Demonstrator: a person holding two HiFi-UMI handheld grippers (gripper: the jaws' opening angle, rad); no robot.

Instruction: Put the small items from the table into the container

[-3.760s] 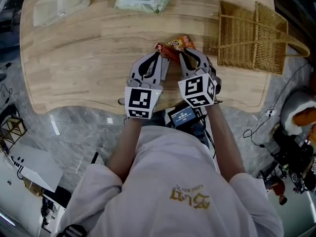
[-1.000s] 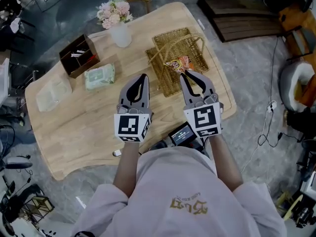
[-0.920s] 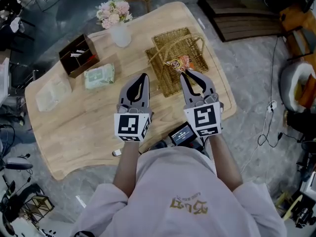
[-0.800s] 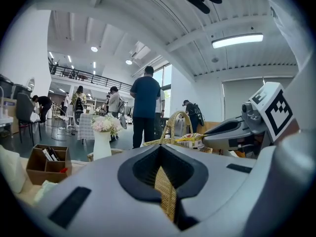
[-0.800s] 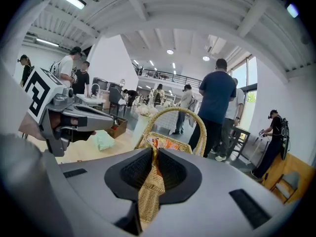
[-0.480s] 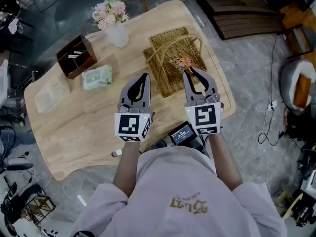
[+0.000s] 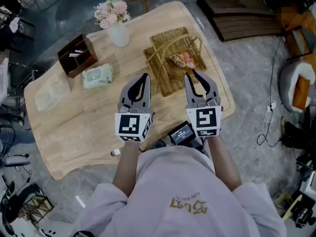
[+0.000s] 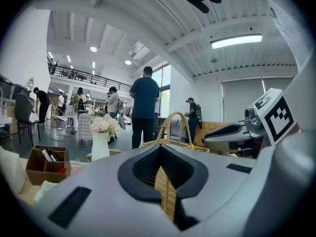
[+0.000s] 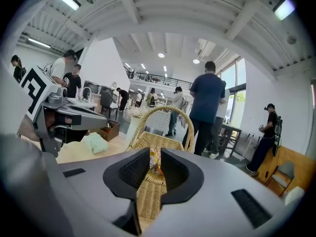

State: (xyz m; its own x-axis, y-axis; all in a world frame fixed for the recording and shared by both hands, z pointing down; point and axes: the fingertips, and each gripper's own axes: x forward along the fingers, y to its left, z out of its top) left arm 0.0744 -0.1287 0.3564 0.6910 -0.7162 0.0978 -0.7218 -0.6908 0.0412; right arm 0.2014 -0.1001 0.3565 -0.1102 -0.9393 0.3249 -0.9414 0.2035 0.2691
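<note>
Snack packet [image 7: 183, 59] in the basket [image 7: 163, 78] looks light and crinkly, so grab a sealed edge. Right gripper [image 7: 193, 74] is opening with nothing pinched, left gripper [image 7: 143, 76] closed and empty.

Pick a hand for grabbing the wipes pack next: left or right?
Left, probably. The left gripper is empty and sits nearer the wipes pack. The right gripper is at the basket, jaws opening, with the snack packet lying inside, not pinched.

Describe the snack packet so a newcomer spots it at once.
Start at the wooden table; toward its far right end sits a wicker basket with an arched handle. Inside lies the snack packet: small, crinkled, orange-red, the only thing in the basket.
</note>
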